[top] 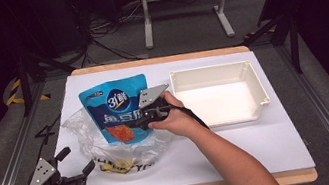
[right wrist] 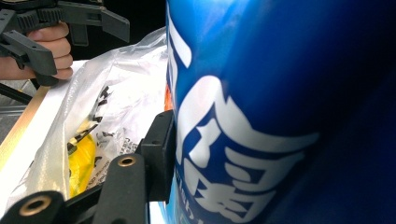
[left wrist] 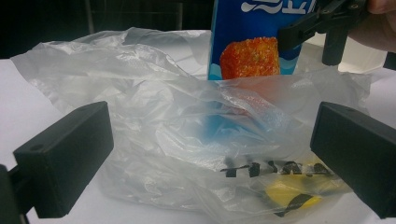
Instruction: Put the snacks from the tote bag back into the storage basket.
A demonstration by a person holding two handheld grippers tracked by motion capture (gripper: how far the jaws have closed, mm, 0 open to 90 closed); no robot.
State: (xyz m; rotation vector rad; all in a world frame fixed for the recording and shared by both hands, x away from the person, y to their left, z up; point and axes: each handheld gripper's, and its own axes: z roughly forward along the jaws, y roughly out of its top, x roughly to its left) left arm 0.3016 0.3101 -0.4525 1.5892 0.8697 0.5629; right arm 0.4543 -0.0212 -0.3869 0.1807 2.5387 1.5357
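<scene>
At frame centre, the right gripper (top: 149, 117) is clenched on the blue foil snack pouch (top: 117, 108) standing in the clear crumpled plastic bag (top: 122, 153); lower left, the left gripper (top: 77, 164) stands released.

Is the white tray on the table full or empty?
Empty. In the high view the white tray shows only its bare white floor, with nothing lying inside it.

The middle left of the white table (top: 273, 148) is taken up by the crumpled clear plastic bag (top: 121, 150), out of which the blue snack pouch (top: 117, 108) stands, clamped at its right edge by the right gripper (top: 149, 118). Passage to the right is blocked by the white tray (top: 257, 82), whose raised walls stand just beside that hand. Bare tabletop is left along the near edge and at the near right corner, and the wide-set jaws of the left gripper (top: 81, 165) are met directly by the bag's near side.
</scene>
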